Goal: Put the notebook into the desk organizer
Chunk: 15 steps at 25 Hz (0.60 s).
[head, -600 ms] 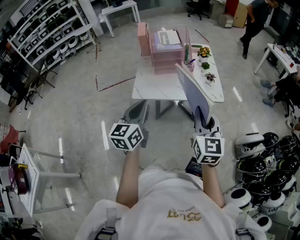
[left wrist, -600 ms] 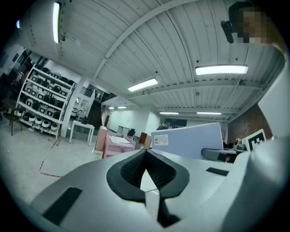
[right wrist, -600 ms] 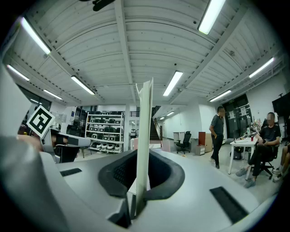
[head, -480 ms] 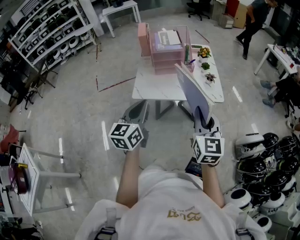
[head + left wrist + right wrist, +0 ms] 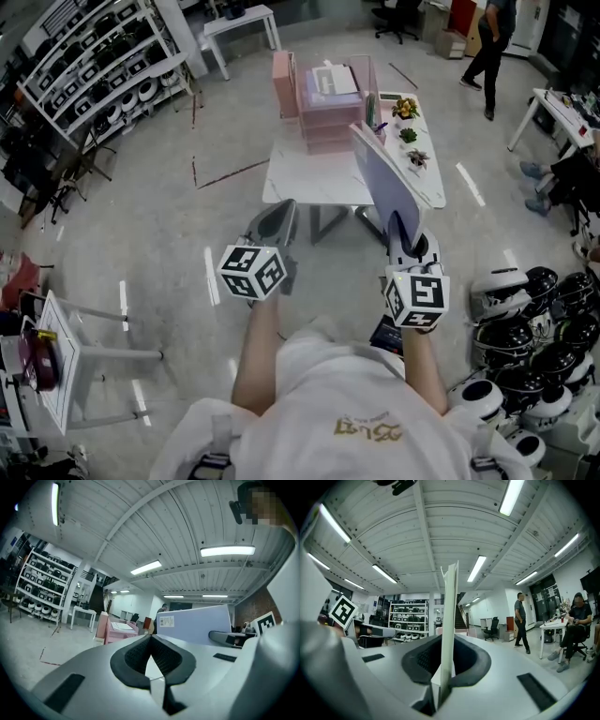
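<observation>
A pale lavender notebook (image 5: 384,183) stands on edge between the jaws of my right gripper (image 5: 399,225), which is shut on its lower end. In the right gripper view the notebook (image 5: 449,620) rises as a thin upright edge from the pads. My left gripper (image 5: 283,210) hovers level to the left of it, shut with nothing in it, and from there the notebook's cover (image 5: 194,623) shows to the right. The pink desk organizer (image 5: 323,98) stands at the far end of the white table (image 5: 309,173), ahead of both grippers.
Small potted plants (image 5: 410,133) line the table's right edge. Racks of gear (image 5: 84,66) stand at the far left, and a white side table (image 5: 70,352) stands at the near left. Round black-and-white helmets (image 5: 530,319) lie in a pile on the right. A person (image 5: 489,37) walks at the back right.
Both grippers and the notebook stay where they were. The person at the back right has walked a little further away.
</observation>
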Available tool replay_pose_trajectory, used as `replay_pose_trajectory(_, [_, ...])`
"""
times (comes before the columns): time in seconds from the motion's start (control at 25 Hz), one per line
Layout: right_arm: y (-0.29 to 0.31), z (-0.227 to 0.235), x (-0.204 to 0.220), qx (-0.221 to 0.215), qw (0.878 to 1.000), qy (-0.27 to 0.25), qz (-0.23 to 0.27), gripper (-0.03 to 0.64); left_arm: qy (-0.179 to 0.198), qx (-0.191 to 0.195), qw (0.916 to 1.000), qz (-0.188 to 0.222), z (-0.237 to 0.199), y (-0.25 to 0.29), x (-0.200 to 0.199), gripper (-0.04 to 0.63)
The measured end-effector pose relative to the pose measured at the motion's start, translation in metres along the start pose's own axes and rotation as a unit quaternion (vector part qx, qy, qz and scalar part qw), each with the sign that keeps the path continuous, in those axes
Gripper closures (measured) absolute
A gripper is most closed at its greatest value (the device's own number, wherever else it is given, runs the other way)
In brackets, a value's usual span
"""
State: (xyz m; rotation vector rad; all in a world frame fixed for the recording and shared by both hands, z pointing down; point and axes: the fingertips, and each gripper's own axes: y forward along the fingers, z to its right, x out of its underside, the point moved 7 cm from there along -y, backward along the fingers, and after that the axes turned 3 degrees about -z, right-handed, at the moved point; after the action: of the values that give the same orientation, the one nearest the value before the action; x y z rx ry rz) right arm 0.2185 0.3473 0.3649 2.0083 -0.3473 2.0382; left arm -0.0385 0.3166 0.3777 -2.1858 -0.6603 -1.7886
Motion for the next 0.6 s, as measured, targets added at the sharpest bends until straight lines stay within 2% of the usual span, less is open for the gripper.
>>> replay_pose_trajectory(0.28, [0.021,0.014,-0.014,-0.005,1.0,0.006,0.021,0.574,0.001,-0.003,1.0,0.0,-0.007,0.02,-0.006,0.58])
replay_pose_trajectory(0.6, [0.073,0.025,-0.018,-0.012,1.0,0.01,0.021,0.574,-0.007,-0.01,0.9999,0.002,-0.041,0.058,-0.014,0.58])
